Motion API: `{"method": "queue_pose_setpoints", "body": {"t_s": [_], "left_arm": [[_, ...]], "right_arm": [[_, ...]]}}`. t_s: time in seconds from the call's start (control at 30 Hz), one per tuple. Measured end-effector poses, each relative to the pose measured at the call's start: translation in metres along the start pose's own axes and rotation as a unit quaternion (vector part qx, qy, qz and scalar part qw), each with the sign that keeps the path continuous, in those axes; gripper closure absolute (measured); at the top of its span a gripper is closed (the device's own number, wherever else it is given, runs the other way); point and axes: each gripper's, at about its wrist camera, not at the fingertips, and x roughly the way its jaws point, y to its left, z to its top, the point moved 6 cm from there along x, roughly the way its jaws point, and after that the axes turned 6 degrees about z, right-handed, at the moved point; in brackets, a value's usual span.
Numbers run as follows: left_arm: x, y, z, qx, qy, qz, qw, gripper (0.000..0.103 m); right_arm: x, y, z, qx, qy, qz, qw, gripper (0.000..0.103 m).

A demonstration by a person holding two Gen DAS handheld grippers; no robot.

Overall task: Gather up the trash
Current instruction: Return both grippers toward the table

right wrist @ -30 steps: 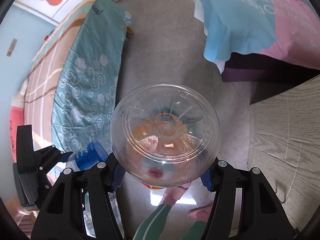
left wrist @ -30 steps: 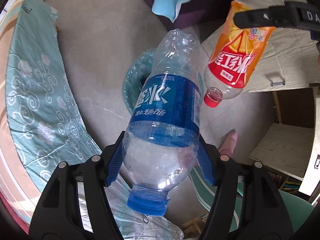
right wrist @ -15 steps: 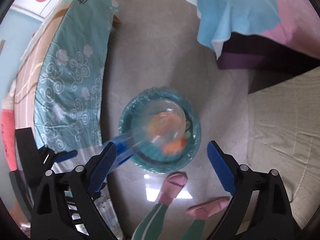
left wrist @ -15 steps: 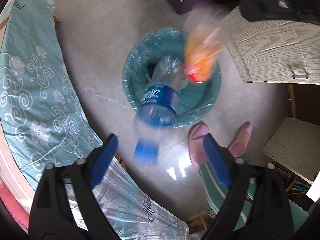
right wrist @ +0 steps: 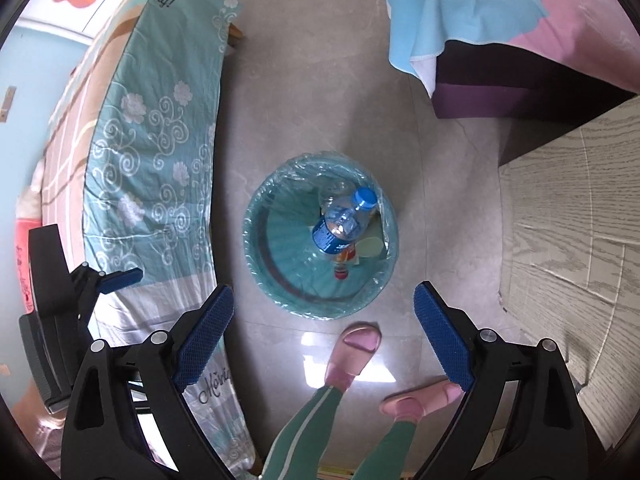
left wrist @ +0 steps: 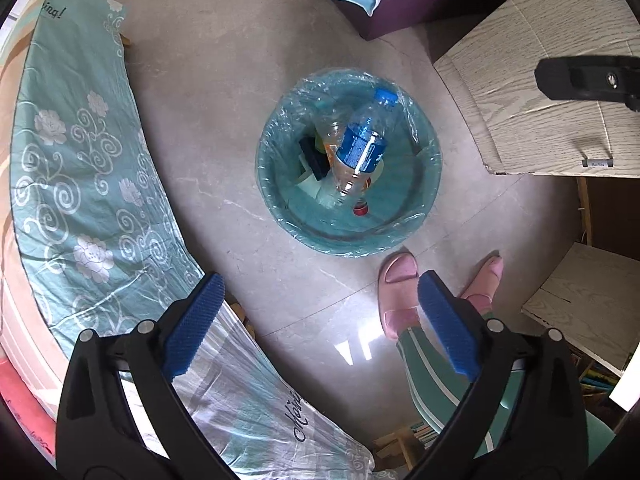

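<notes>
A round teal bin with a plastic liner stands on the floor below both grippers. A clear bottle with a blue label lies inside it, over an orange-labelled bottle with a red cap. My left gripper is open and empty, high above the bin. My right gripper is open and empty, also high above it. The left gripper also shows at the left edge of the right wrist view.
A bed with a teal flowered sheet runs along the left. A wooden desk stands right. A second bed with a blue and pink cover is beyond. The person's pink slippers stand beside the bin.
Both grippers opened and let go of their bottles. The two bottles fell and now lie in the bin.
</notes>
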Motion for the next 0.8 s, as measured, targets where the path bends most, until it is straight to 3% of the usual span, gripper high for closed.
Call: {"method": "queue_pose_setpoints", "body": {"t_s": [0.37,0.5,0.57,0.8], "left_arm": [[-0.041,0.010,-0.006,-0.005,-0.018,0.017,0.9997,0.008],[-0.074,0.011,-0.008,-0.017,-0.042,-0.001,0.9990,0.007],[-0.092,0.010,-0.008,-0.013,-0.055,0.000,0.9984,0.007],[-0.152,0.001,-0.005,-0.005,-0.099,-0.001,0.9951,0.007]], "right_arm": [[-0.052,0.019,-0.016,0.008,-0.003,0.042,0.999,0.012],[-0.080,0.033,-0.028,0.049,0.018,0.113,0.992,0.009],[-0.098,0.041,-0.032,0.064,0.008,0.152,0.986,0.007],[-0.168,0.072,-0.047,0.035,-0.019,0.208,0.977,0.007]]}}
